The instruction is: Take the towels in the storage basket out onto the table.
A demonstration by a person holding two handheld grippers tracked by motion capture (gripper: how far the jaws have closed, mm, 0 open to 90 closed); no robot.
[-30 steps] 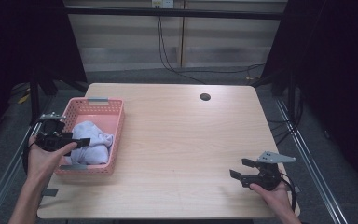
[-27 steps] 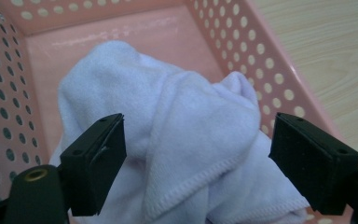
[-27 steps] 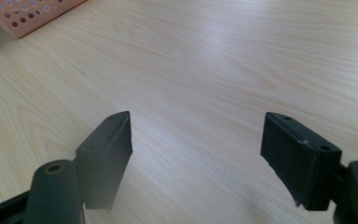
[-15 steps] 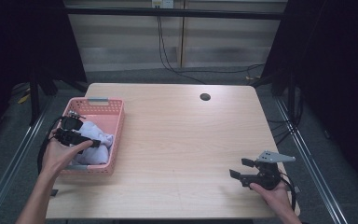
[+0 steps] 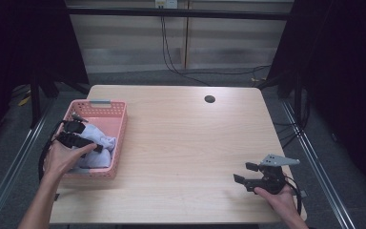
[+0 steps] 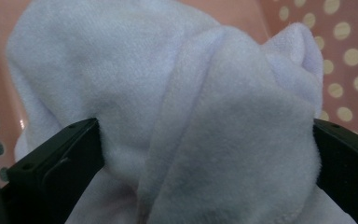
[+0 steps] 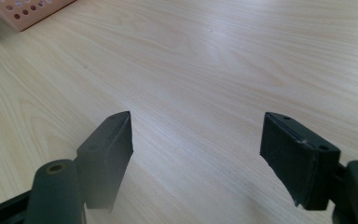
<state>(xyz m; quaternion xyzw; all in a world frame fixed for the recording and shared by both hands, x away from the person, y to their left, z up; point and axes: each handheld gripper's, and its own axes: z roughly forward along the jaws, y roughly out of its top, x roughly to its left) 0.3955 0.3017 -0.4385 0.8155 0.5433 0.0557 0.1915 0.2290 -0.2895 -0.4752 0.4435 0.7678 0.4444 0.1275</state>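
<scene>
Fingers [image 6: 56, 158] of left gripper [image 5: 78, 138]: spread wide, straddling a fold of white fleecy cloth [image 6: 191, 116], not yet clamped. Right gripper [image 5: 250, 177]: fingers [image 7: 109, 149] apart, nothing between, hovering low over the worktop [image 5: 186, 143] near its front right corner. Cloth bunched inside pink perforated basket [image 5: 119, 138] at worktop's left edge. Risk: pinching only a loose outer fold, cloth slipping free or dragging the light basket along. Brands, labels, writing: none legible.

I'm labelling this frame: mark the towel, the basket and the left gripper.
towel [image 6: 182, 107]: left gripper view, on the raised fold between the fingers.
basket [image 5: 120, 138]: high view, on its right wall.
left gripper [image 5: 83, 138]: high view, midway between its fingertips, over the towel.
</scene>
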